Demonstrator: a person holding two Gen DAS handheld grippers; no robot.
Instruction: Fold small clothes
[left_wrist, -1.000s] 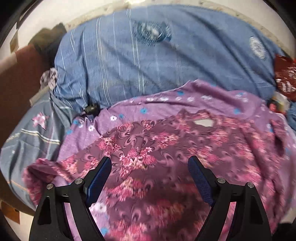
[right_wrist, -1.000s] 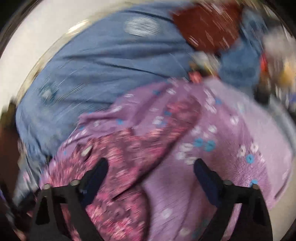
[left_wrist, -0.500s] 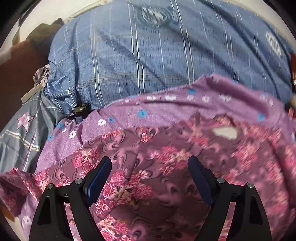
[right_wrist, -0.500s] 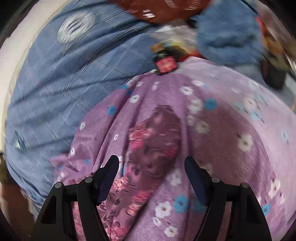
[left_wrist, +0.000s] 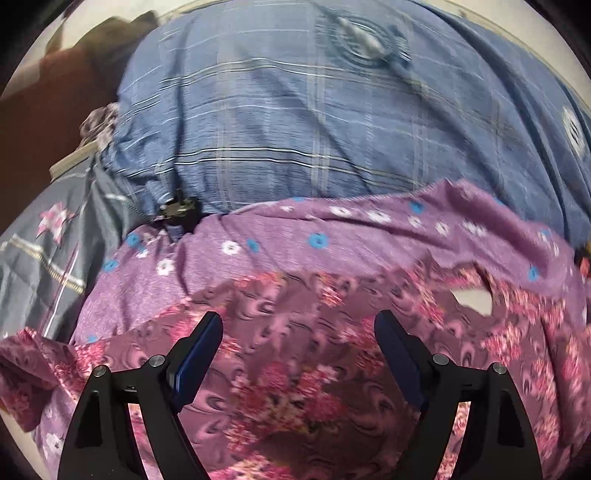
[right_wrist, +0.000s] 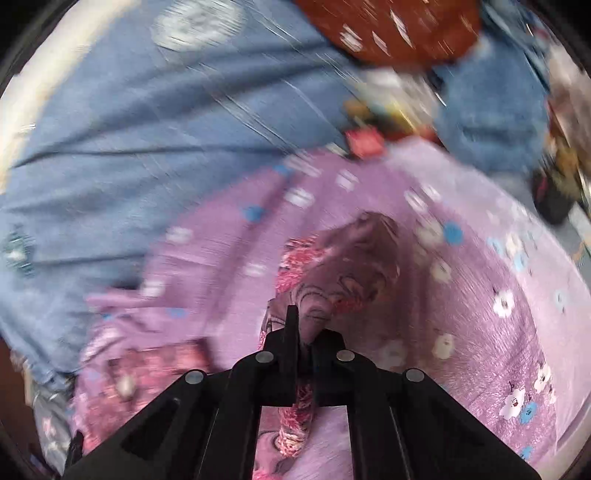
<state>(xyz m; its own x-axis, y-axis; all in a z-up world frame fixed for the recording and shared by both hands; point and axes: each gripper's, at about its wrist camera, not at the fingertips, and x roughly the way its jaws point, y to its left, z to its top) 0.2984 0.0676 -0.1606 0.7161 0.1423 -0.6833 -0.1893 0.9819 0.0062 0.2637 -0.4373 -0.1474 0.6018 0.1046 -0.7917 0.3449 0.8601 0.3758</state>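
Note:
A small maroon garment with pink flowers lies spread on a lilac cloth with white and blue flowers. My left gripper is open and hovers over the garment's middle, near its neck opening. My right gripper is shut on a narrow end of the same garment, which bunches up between the jaws above the lilac cloth. The right wrist view is blurred.
A large blue checked pillow or bedcover rises behind the lilac cloth. A grey bedsheet with pink stars lies at the left. A red cloth, blue cloth and small clutter sit at the far right.
My right gripper has closed on the end of the floral garment, which it straddled open before. My left gripper stays open and has shifted slightly over the garment.

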